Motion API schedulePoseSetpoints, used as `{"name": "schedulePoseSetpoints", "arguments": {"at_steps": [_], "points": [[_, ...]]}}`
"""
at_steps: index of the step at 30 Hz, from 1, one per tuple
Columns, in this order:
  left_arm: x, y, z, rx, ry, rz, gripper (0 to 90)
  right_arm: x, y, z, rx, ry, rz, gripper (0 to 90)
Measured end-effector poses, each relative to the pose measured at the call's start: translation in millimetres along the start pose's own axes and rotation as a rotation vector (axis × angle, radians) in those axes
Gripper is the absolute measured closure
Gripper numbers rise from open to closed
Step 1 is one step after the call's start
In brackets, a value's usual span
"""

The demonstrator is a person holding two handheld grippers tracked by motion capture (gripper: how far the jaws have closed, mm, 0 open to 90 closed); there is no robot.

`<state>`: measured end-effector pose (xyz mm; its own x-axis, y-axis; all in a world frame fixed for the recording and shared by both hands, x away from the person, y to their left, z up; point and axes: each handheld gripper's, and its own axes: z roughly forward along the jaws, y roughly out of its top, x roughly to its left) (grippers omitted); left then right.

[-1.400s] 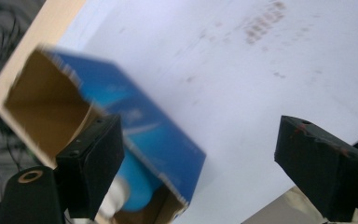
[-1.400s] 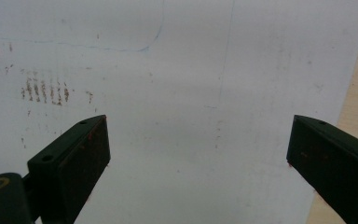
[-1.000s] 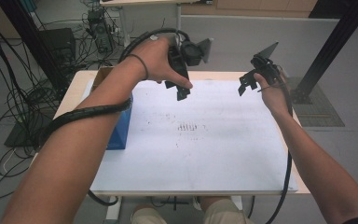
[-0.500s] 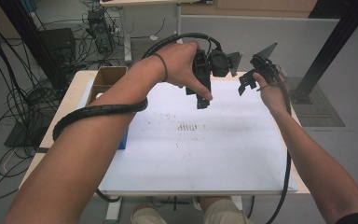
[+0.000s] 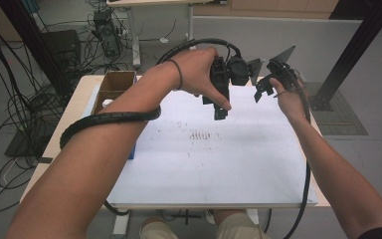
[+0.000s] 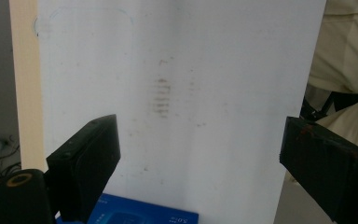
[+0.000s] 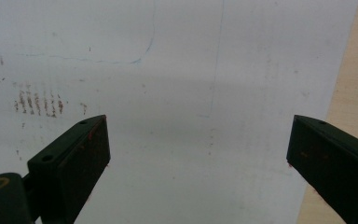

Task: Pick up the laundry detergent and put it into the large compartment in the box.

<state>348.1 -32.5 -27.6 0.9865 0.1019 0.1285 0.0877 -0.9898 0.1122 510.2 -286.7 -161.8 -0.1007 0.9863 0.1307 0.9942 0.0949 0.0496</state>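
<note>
The table (image 5: 74, 119) carries a white sheet (image 5: 229, 164) that covers nearly all of its top, leaving bare wood along the left and right edges; the sheet looks like a work mat, and the rusty smudges (image 5: 199, 134) near its middle suggest that is where the work usually happens. At the far-left corner sits a cardboard box (image 5: 114, 87), and a blue box (image 6: 144, 217) lies along the sheet's left edge, both parked out of the working area, probably as supplies. Both grippers hang in the air over the far edge, well above the sheet, holding nothing. The left gripper (image 5: 220, 107) is raised near the middle of that edge, jaws pointing down and spread wide. The right gripper (image 5: 261, 92) hovers just beside it toward the far-right corner, jaws likewise wide apart and empty. Nothing lies under either one, so this reads as a ready pose before any reach.
</note>
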Motion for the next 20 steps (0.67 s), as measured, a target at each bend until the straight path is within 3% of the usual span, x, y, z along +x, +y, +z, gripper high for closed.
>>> {"name": "schedulePoseSetpoints", "arguments": {"at_steps": [20], "points": [[1.8,-4.1,1.9,-0.005,-0.014,-0.008,12.4,8.4,0.4,2.2,0.005,-0.012,-0.014,5.8]]}}
